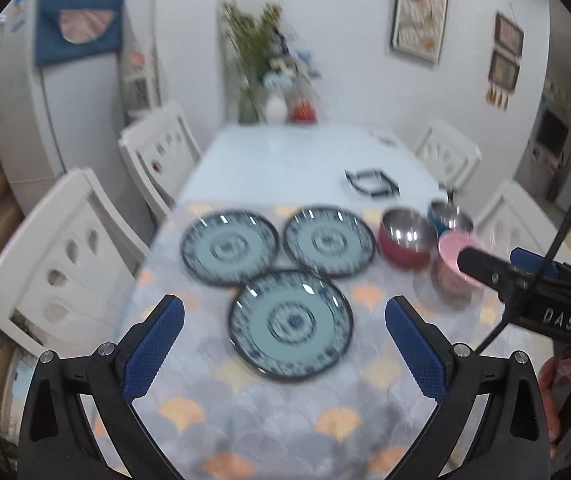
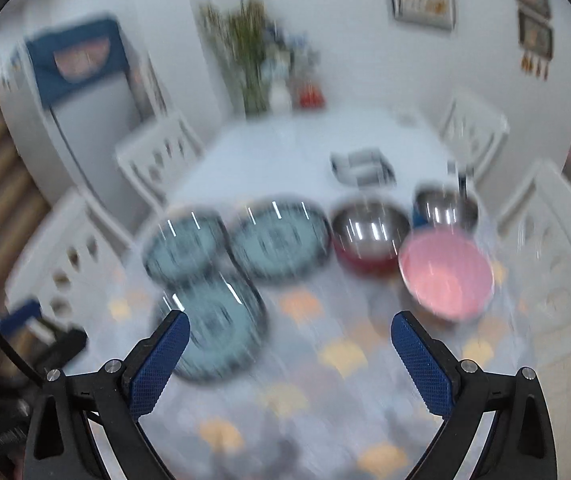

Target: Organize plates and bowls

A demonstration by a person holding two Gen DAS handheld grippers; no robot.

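Observation:
Three blue patterned plates lie flat on the patterned cloth: a near plate [image 1: 291, 326], a far left plate [image 1: 230, 247] and a far right plate [image 1: 330, 242]. To their right stand a red bowl with steel inside [image 1: 405, 242], a blue bowl with steel inside [image 1: 450, 218] and a pink bowl [image 1: 459, 266]. My left gripper [image 1: 285, 316] is open, above the near plate. My right gripper [image 2: 290, 332] is open and empty, above the cloth between the near plate [image 2: 215, 328] and the pink bowl [image 2: 447, 276]. The right wrist view is blurred.
The table [image 1: 285, 160] has a bare white far half with a black-rimmed square item [image 1: 371, 183]. A vase of plants [image 1: 250, 80] and small jars stand at the far end. White chairs [image 1: 73, 256] flank both sides. A fridge [image 1: 45, 100] stands at the left.

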